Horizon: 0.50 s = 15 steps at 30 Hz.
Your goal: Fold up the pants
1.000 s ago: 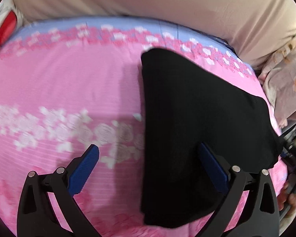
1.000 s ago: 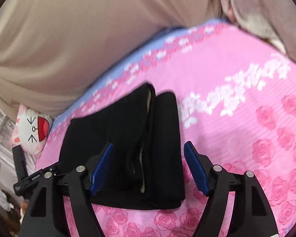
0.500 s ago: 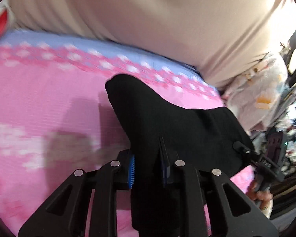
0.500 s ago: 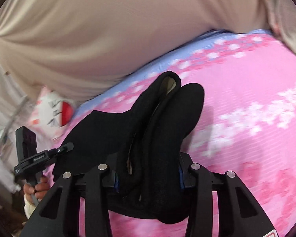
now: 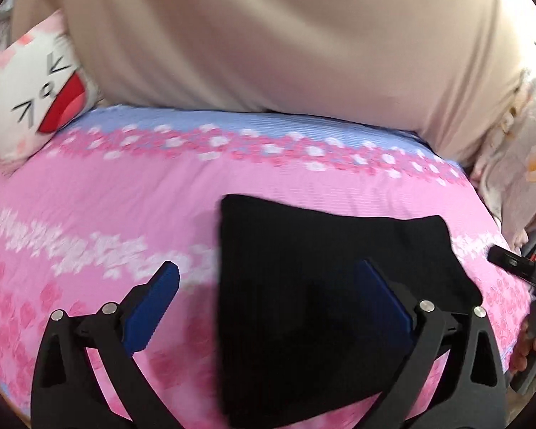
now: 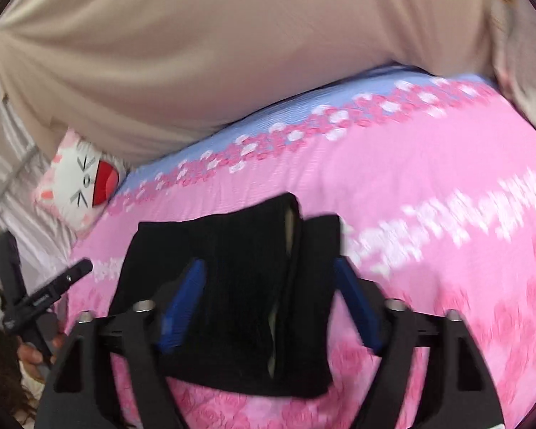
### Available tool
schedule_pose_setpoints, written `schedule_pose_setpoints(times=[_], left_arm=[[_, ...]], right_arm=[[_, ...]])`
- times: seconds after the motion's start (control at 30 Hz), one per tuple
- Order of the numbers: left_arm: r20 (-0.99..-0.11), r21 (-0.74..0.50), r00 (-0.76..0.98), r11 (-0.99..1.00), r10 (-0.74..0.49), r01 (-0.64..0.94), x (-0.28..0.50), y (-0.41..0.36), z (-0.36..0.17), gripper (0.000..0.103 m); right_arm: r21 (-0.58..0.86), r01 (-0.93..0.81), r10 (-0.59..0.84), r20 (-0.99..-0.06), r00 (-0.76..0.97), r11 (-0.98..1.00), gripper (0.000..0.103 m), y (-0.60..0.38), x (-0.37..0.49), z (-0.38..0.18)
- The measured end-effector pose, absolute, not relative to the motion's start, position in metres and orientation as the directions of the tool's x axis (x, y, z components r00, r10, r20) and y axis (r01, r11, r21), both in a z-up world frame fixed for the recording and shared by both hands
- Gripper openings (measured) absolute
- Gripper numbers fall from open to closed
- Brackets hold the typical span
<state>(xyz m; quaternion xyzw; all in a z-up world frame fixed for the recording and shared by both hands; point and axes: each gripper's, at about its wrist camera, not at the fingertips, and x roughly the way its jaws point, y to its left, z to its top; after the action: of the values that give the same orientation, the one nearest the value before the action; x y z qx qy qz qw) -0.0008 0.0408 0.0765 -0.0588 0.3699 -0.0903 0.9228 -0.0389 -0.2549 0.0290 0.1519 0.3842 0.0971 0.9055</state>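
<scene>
Black folded pants (image 5: 303, 268) lie flat on the pink flowered bedspread (image 5: 107, 196). In the left wrist view my left gripper (image 5: 268, 286) is open, its blue pads (image 5: 153, 304) wide apart over the pants' near left edge. In the right wrist view the pants (image 6: 239, 268) show a folded waistband end with a pale lining. My right gripper (image 6: 268, 293) is open, its pads (image 6: 182, 307) either side of that end, not gripping it.
A beige cushion or headboard (image 5: 268, 35) rises behind the bed. A white cat-face pillow (image 5: 35, 96) sits at the far left corner. Pale patterned bedding (image 5: 518, 143) lies at the right. The other hand-held gripper (image 6: 43, 296) shows at the left of the right wrist view.
Half a second ago both grippers were shut on the pants and lifting them. Now both have opened and the pants lie flat on the bed, shifted nearer.
</scene>
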Motion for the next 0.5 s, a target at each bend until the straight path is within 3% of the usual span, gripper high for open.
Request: schedule_pose_setpoints(times=[0.17, 0.23, 0.27, 0.43, 0.5], left_arm=[[-0.717, -0.172, 0.653, 0.970, -0.244, 0.174, 0.010, 0.000, 0.056, 0.098], [-0.735, -0.142, 0.640, 0.974, -0.223, 0.175, 0.008, -0.006, 0.047, 0.098], [-0.745, -0.125, 0.636, 0.978, -0.203, 0.166, 0.007, -0.008, 0.042, 0.098], [-0.770, -0.108, 0.615, 0.985, -0.170, 0.136, 0.001, -0.004, 0.033, 0.098], [-0.773, -0.111, 0.611, 0.985, -0.171, 0.136, -0.001, -0.004, 0.029, 0.098]], right_arm=[[0.375, -0.051, 0.329, -0.730, 0.599, 0.926, 0.077, -0.244, 0.027, -0.005], [0.415, -0.070, 0.381, -0.739, 0.556, 0.907, 0.038, -0.238, 0.039, -0.017], [0.432, -0.083, 0.403, -0.734, 0.547, 0.898, 0.027, -0.235, 0.038, -0.014], [0.376, -0.199, 0.401, -0.595, 0.697, 0.905, 0.026, -0.232, -0.019, 0.057], [0.302, -0.140, 0.309, -0.640, 0.704, 0.943, 0.027, -0.241, -0.018, 0.044]])
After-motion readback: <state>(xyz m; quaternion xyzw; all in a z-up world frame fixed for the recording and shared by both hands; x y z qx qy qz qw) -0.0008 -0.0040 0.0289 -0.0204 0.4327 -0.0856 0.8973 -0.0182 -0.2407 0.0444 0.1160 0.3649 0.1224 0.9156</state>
